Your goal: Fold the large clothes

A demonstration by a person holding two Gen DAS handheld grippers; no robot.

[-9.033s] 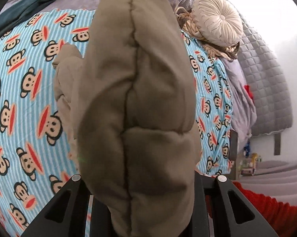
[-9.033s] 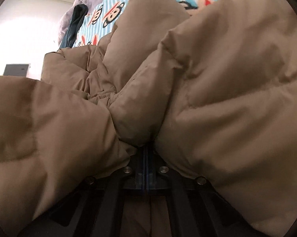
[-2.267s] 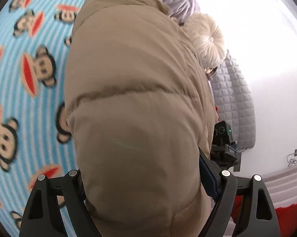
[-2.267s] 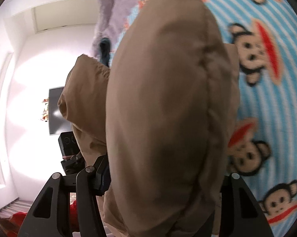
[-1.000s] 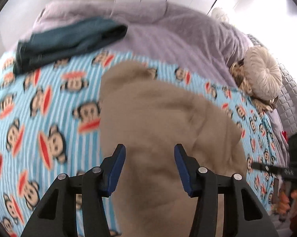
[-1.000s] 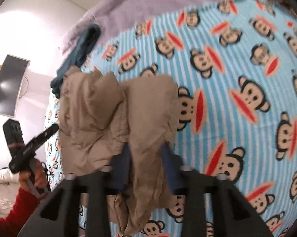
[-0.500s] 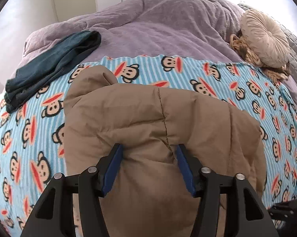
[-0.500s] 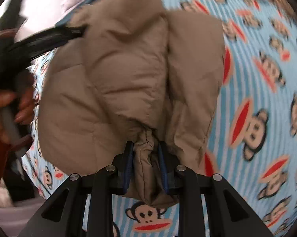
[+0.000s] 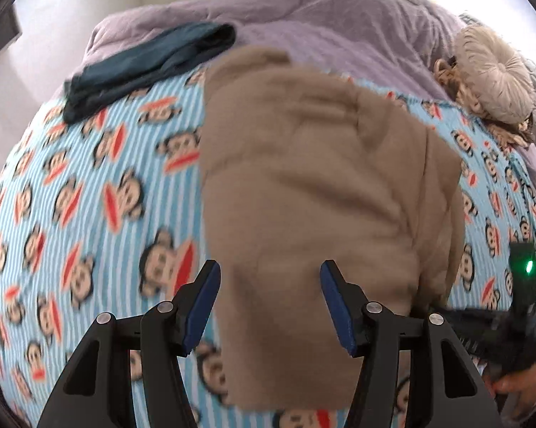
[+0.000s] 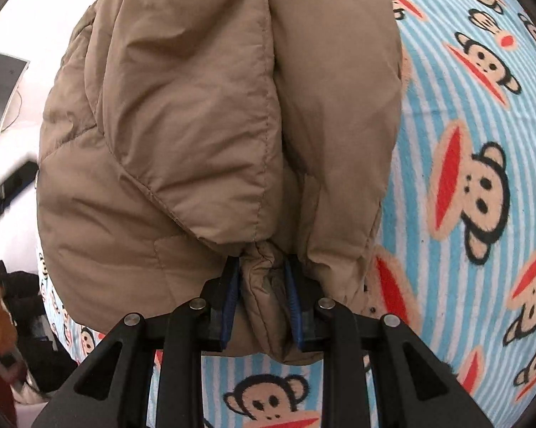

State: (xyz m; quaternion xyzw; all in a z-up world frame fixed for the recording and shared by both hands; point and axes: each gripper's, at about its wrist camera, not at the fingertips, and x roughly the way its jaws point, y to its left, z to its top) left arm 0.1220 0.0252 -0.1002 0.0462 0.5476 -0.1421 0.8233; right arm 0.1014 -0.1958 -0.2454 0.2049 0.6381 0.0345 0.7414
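Observation:
A tan puffer jacket (image 9: 325,185) lies folded into a bundle on the monkey-print blanket (image 9: 89,196). My left gripper (image 9: 269,303) is open, its blue pads apart just above the near edge of the jacket, holding nothing. In the right wrist view the jacket (image 10: 204,117) fills the frame. My right gripper (image 10: 262,296) is shut on a gathered fold at the jacket's near edge. The right gripper's body with a green light (image 9: 524,271) shows at the lower right of the left wrist view.
A folded dark teal garment (image 9: 147,67) lies at the far left of the bed. A purple duvet (image 9: 339,25) covers the far side. A round cream pillow (image 9: 492,78) sits at the far right. A dark screen (image 10: 0,96) hangs on the white wall.
My left gripper has let go of the jacket and pulled back with its jaws open. My right gripper has stayed shut on the jacket's edge and closed in on it.

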